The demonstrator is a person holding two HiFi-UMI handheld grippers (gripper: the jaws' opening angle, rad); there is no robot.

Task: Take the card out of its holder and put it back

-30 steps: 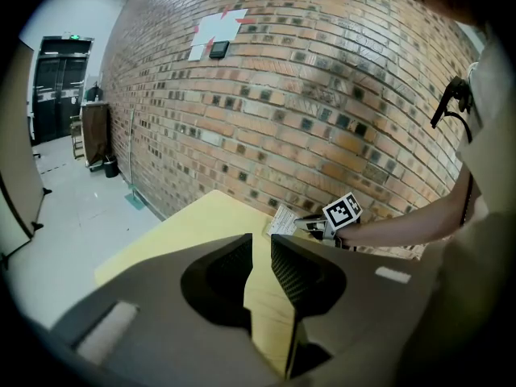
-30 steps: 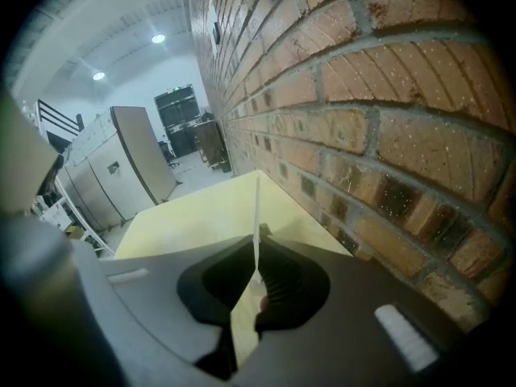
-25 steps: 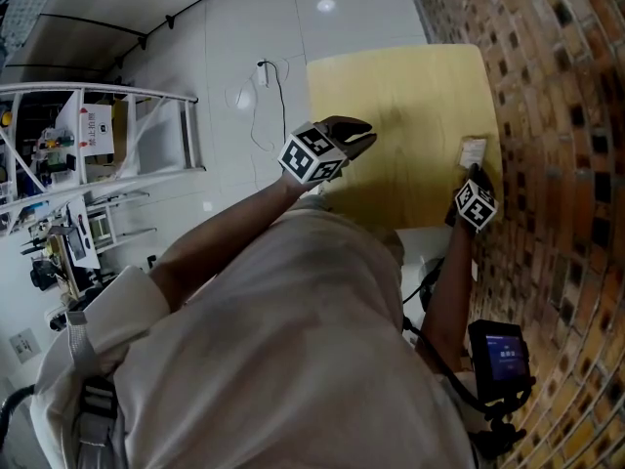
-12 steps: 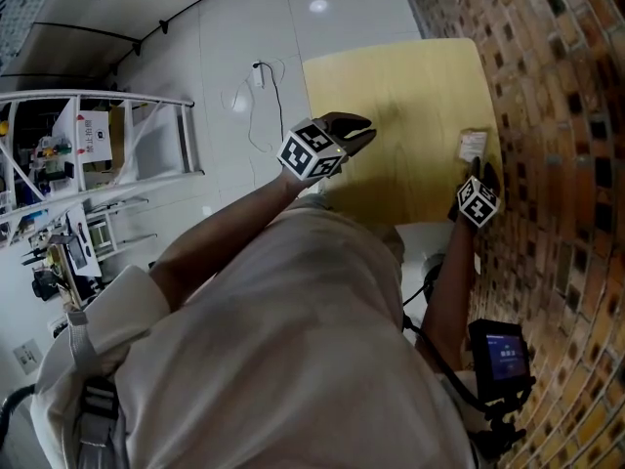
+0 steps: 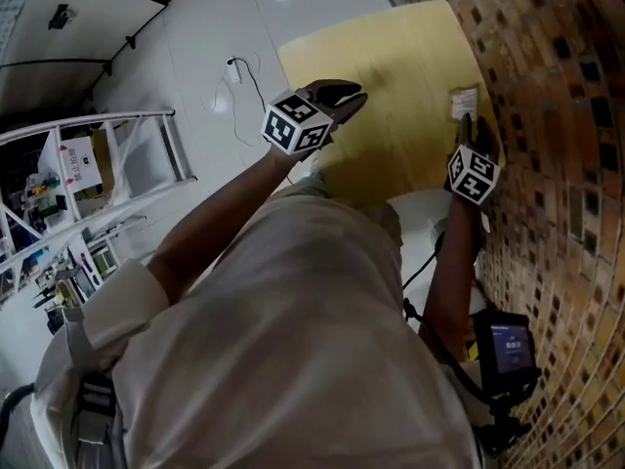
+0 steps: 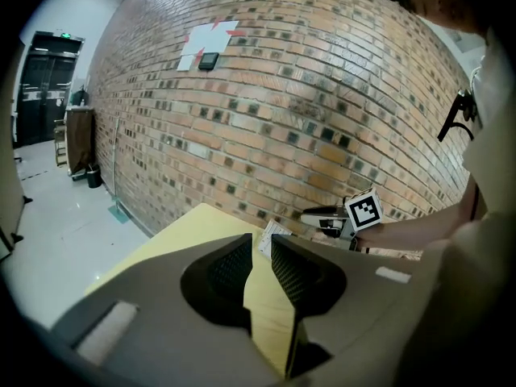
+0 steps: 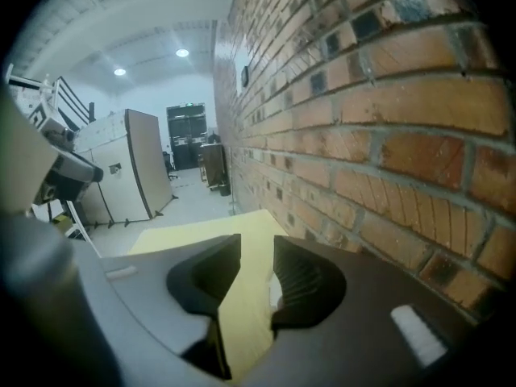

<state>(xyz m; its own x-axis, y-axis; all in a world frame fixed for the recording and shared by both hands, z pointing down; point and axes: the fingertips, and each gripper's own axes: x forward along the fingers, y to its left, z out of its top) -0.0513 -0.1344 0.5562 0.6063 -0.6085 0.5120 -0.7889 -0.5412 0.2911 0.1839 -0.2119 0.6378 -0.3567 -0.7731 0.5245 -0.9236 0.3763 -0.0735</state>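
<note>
A small white card holder (image 5: pixel 463 103) lies on the yellow table (image 5: pixel 391 57) beside the brick wall. My right gripper (image 5: pixel 473 131) hangs just short of it and above it. Its jaws have just been opening and stand open with nothing between them. In the right gripper view (image 7: pixel 256 248) a white bit of the holder (image 7: pixel 274 290) shows past the right jaw. My left gripper (image 5: pixel 342 94) hovers over the table's left part, open by a narrow gap, empty. The left gripper view (image 6: pixel 259 240) shows the holder (image 6: pixel 276 228) and the right gripper (image 6: pixel 322 214) beyond its jaws.
The brick wall (image 5: pixel 547 115) runs close along the table's right side. A white ladder-like rack (image 5: pixel 117 164) stands on the floor at the left. A cable with a plug (image 5: pixel 234 71) lies on the white floor. A device with a screen (image 5: pixel 510 348) hangs at the person's right side.
My right gripper has risen off the card holder and its jaws have parted. The left gripper has barely moved. The head view has shifted a little.
</note>
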